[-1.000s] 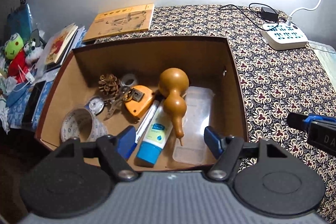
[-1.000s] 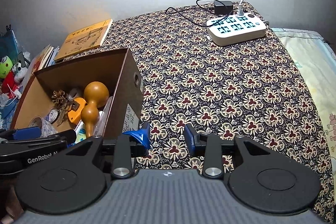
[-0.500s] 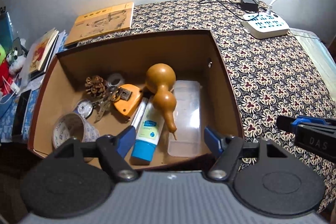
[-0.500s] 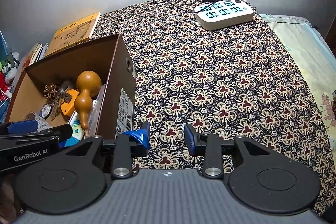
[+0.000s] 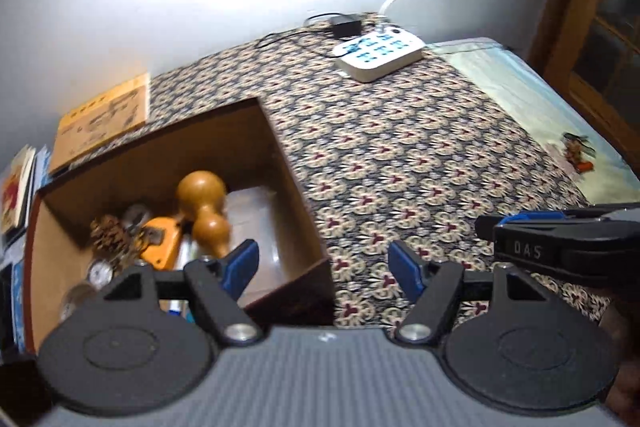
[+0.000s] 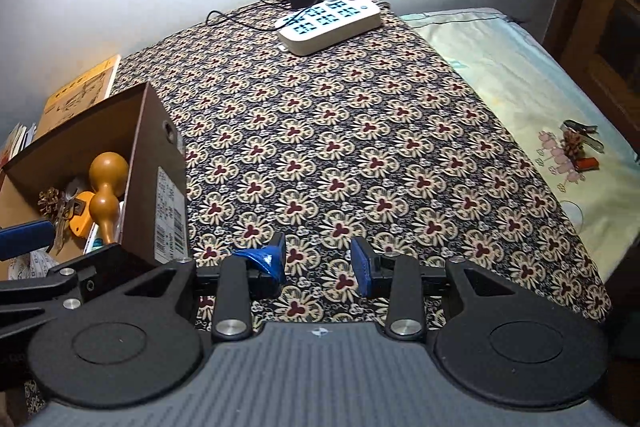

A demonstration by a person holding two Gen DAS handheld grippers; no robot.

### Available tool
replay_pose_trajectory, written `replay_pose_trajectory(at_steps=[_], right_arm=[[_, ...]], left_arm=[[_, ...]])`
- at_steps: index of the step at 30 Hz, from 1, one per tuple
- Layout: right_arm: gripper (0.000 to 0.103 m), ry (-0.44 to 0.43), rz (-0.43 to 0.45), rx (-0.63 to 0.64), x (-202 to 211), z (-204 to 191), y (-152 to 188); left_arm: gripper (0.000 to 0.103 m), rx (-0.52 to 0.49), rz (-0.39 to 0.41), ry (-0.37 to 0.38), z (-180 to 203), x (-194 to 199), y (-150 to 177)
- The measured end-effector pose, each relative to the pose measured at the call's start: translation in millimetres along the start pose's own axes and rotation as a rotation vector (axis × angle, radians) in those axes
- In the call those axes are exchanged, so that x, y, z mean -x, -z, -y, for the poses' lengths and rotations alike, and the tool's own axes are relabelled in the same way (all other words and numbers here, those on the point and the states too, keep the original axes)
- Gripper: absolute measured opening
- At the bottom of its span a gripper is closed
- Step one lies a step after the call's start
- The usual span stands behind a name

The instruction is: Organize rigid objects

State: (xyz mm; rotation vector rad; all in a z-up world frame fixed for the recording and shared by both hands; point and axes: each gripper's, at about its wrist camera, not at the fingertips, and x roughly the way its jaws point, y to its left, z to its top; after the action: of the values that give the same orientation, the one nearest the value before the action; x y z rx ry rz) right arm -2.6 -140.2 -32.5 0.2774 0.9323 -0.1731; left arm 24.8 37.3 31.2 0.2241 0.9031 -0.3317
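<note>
A brown cardboard box (image 5: 280,151) (image 6: 154,143) stands at the left of the patterned tablecloth (image 6: 360,147). Inside lie a wooden gourd (image 5: 202,205) (image 6: 106,183), an orange tape measure (image 5: 162,247), a pine cone (image 5: 108,233), keys, a clear plastic case (image 5: 256,211) and a tube. My left gripper (image 5: 324,265) is open above the box's right front corner, holding nothing. My right gripper (image 6: 320,263) is open over the cloth just right of the box, also holding nothing. Its body shows in the left wrist view at the right edge.
A white power strip (image 6: 330,23) with cables sits at the far end of the cloth. A yellow book (image 5: 102,117) lies behind the box, with more books at the far left. A pale green sheet (image 6: 532,99) at the right carries a few small items (image 6: 580,147).
Both grippers have pulled back and swung right. The left one, earlier centred over the box contents, now straddles the box's right wall. Nothing was picked up.
</note>
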Motion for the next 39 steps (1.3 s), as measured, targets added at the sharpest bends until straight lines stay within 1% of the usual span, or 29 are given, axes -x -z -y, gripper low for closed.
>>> replay_pose_trajectory(at_steps=[3, 6, 8, 10, 12, 13, 17, 24, 26, 29, 33, 36, 39], right_arm=[[0.018, 0.030, 0.001, -0.025, 6.3, 14.2, 6.9], [0.018, 0.043, -0.031, -0.022, 8.4, 22.6, 13.7], [0.018, 0.018, -0.071, -0.029, 8.1, 26.6, 17.9], [0.018, -0.015, -0.112, -0.020, 7.3, 25.6, 20.1], [0.018, -0.038, -0.123, -0.006, 9.2, 21.0, 20.4], [0.018, -0.047, -0.119, 0.007, 11.5, 16.6, 19.3], [0.018, -0.099, -0.095, 0.063, 17.7, -7.5, 9.4], [0.018, -0.203, -0.032, 0.173, 28.5, -62.3, -0.2], [0.018, -0.224, -0.018, 0.200, 30.2, -78.3, -1.8], [0.018, -0.246, 0.002, 0.230, 30.4, -100.1, -5.5], [0.018, -0.266, 0.024, 0.228, 29.4, -122.2, -8.9], [0.018, -0.270, 0.042, 0.218, 26.2, -136.1, -6.5], [0.018, -0.265, 0.066, 0.233, 22.2, -149.2, -1.5]], left_arm=[[0.070, -0.024, -0.017, 0.030, 12.7, -3.0, -0.2], [0.069, -0.032, -0.038, 0.038, 20.5, -5.2, 0.0], [0.069, -0.035, -0.062, 0.039, 23.5, -5.9, 0.6], [0.069, -0.017, -0.100, 0.061, 22.5, -6.6, 1.4], [0.069, 0.025, -0.136, 0.093, 15.1, -3.6, 3.4], [0.069, 0.040, -0.140, 0.090, 11.8, -1.5, 4.2], [0.069, 0.083, -0.110, 0.014, -7.5, 13.1, 4.6], [0.070, 0.236, -0.085, -0.093, -65.7, 30.2, 10.4], [0.070, 0.263, -0.075, -0.130, -80.0, 33.1, 13.6], [0.070, 0.289, -0.069, -0.195, -100.7, 33.6, 19.0], [0.070, 0.311, -0.060, -0.277, -128.6, 30.2, 26.3], [0.070, 0.326, -0.057, -0.309, -146.9, 26.3, 30.3], [0.071, 0.327, -0.055, -0.325, -158.5, 23.0, 33.7]])
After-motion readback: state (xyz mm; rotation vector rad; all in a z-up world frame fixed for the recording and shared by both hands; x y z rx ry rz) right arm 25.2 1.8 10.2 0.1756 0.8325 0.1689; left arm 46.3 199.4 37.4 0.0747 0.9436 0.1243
